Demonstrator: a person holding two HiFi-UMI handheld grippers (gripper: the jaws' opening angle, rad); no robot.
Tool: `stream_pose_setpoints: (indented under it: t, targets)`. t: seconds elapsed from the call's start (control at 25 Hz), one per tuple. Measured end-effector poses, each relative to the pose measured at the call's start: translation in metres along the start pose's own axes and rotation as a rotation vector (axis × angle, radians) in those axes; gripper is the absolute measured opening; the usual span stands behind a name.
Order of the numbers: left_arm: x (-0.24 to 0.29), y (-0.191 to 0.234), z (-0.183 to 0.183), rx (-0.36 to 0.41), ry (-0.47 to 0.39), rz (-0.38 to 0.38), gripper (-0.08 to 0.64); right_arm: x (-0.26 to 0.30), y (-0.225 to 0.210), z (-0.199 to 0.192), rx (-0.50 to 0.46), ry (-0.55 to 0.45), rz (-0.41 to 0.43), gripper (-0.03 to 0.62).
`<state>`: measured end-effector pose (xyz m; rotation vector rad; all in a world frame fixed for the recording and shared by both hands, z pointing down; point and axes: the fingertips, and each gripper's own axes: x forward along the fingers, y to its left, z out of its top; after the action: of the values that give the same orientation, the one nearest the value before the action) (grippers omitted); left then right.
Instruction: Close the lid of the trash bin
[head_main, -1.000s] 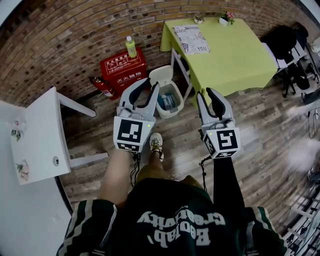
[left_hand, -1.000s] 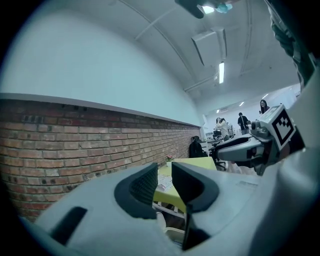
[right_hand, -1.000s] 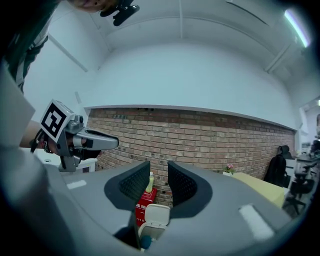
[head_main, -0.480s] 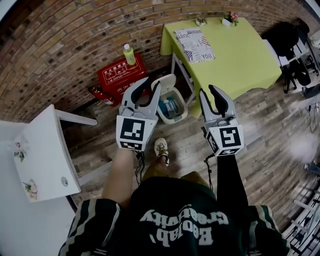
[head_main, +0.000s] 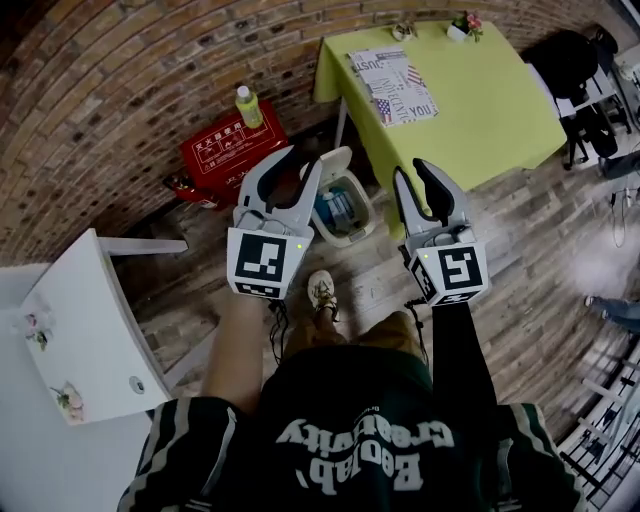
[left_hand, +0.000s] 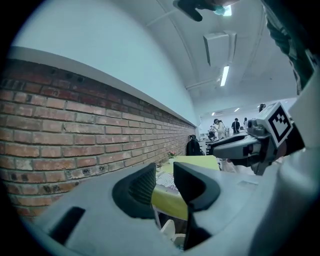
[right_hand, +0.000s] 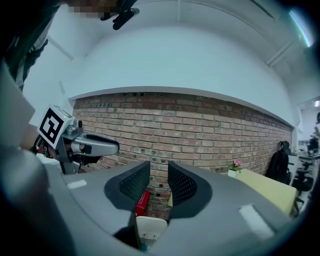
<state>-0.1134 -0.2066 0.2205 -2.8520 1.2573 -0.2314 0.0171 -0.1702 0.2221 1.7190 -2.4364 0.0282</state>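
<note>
A small white trash bin (head_main: 347, 212) stands on the wooden floor by the brick wall, its lid (head_main: 331, 163) tipped up and blue contents showing inside. My left gripper (head_main: 300, 160) hovers over the bin's left side; its jaws are opening with nothing between them. My right gripper (head_main: 412, 172) is held open and empty just right of the bin. In the left gripper view, the left gripper (left_hand: 164, 182) frames the lid (left_hand: 168, 230) low down. In the right gripper view, the right gripper (right_hand: 159, 185) also shows the upright lid (right_hand: 150, 227) below.
A green table (head_main: 450, 90) with papers stands right of the bin. A red box (head_main: 225, 150) bearing a bottle (head_main: 246, 105) and a fire extinguisher (head_main: 185, 185) sit to its left. A white table (head_main: 85, 340) is at lower left. The person's shoe (head_main: 320, 292) is near the bin.
Both grippers have advanced together toward the bin and wall as the person stepped closer. The left jaws stand a little wider apart.
</note>
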Motion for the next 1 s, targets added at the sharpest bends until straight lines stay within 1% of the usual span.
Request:
stream_pose_setpoints:
  t: [0.12,0.24,0.52,0.72,0.84,1.0]
  targets:
    - [0.003,0.006,-0.007,-0.005,-0.002,-0.012,0.118,0.011,0.005,-0.006,-0.002,0.015,0.011,0.126]
    - [0.006,0.015,-0.014,-0.025,0.008,0.001,0.119,0.021,0.010,-0.010,0.005,0.021,0.029,0.127]
    - [0.012,0.024,-0.017,-0.035,0.012,0.034,0.120,0.039,0.012,-0.011,-0.002,0.017,0.076,0.126]
    - [0.027,0.025,-0.020,-0.042,0.021,0.059,0.127,0.054,-0.001,-0.011,0.013,0.006,0.112,0.126]
    - [0.042,0.026,-0.024,-0.051,0.039,0.072,0.130,0.063,-0.012,-0.014,0.018,0.008,0.133,0.124]
    - [0.067,0.021,-0.037,-0.066,0.071,0.072,0.140,0.072,-0.035,-0.025,0.046,0.018,0.140,0.123]
